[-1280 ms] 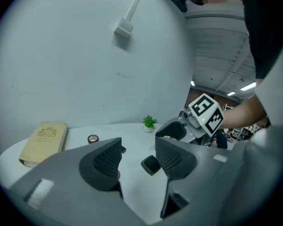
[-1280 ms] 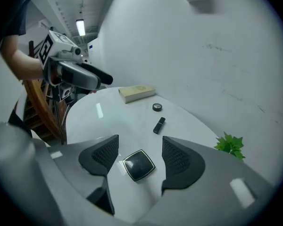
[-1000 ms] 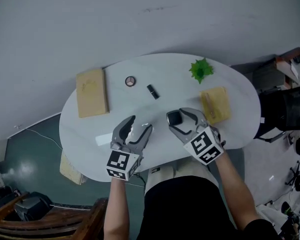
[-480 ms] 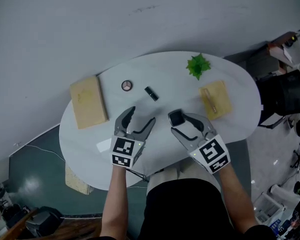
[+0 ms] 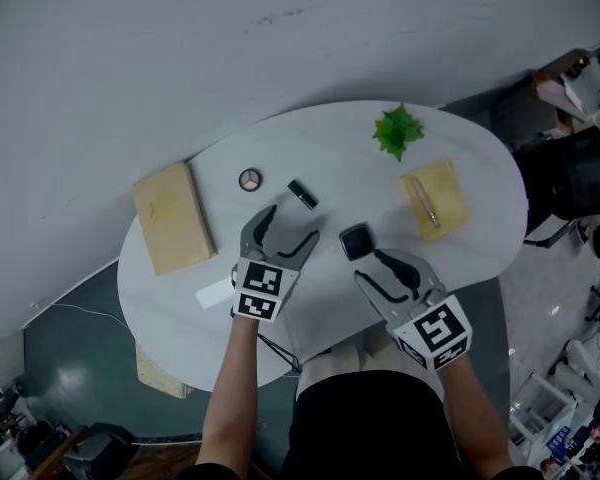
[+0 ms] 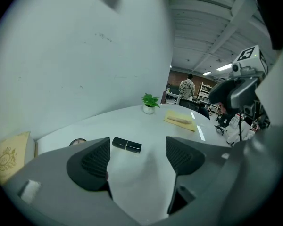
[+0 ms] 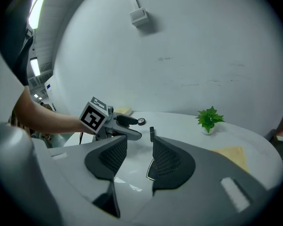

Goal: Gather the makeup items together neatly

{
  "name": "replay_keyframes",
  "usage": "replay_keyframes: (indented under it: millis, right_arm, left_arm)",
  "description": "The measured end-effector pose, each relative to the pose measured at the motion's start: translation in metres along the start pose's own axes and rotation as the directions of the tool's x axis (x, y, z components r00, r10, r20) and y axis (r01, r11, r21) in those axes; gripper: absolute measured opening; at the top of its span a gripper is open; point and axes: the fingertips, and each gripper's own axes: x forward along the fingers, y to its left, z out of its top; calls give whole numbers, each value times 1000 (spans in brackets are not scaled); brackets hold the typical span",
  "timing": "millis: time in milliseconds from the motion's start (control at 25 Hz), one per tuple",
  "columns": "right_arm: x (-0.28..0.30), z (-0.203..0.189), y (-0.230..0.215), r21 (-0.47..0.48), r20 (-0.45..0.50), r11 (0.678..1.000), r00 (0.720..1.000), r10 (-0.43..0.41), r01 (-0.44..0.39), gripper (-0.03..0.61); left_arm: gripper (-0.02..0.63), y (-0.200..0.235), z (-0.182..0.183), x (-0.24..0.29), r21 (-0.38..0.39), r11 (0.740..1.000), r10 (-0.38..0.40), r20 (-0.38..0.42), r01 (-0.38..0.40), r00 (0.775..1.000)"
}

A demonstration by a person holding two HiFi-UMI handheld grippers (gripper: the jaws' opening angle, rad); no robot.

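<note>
On the white oval table, a black lipstick tube lies beside a round compact. A black square compact lies flat nearer me. My left gripper points at the lipstick, a little short of it; its jaws are opening and hold nothing. My right gripper sits just behind the square compact, its jaws closing on empty air. In the right gripper view the square compact's edge peeks from behind the right jaw.
A small potted plant stands at the far edge. A yellow mat with a slim stick on it lies to the right. A tan cushion lies to the left, and a white slip by my left wrist. A black chair stands beyond the table's right end.
The right gripper has drawn back from the square compact, which stays on the table, and its jaws have narrowed. The left gripper has moved forward toward the lipstick and spread wider.
</note>
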Motion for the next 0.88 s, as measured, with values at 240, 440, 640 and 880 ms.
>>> replay_keyframes:
  millis: [240, 440, 640, 880]
  right_arm:
    - [-3, -3, -8, 34, 0, 999, 1000, -16, 16, 172]
    - [-5, -8, -11, 59, -8, 998, 1000, -27, 28, 170]
    - [-6, -15, -15, 76, -29, 996, 999, -36, 38, 170]
    - [-11, -18, -19, 101, -32, 993, 998, -54, 57, 170]
  left_arm:
    - [367, 13, -7, 24, 31, 999, -13, -29, 13, 1000]
    - [367, 17, -12, 43, 53, 998, -27, -58, 30, 998]
    - [367, 20, -19, 58, 80, 996, -29, -92, 36, 995]
    - [365, 23, -30, 70, 94, 995, -26, -121, 38, 992]
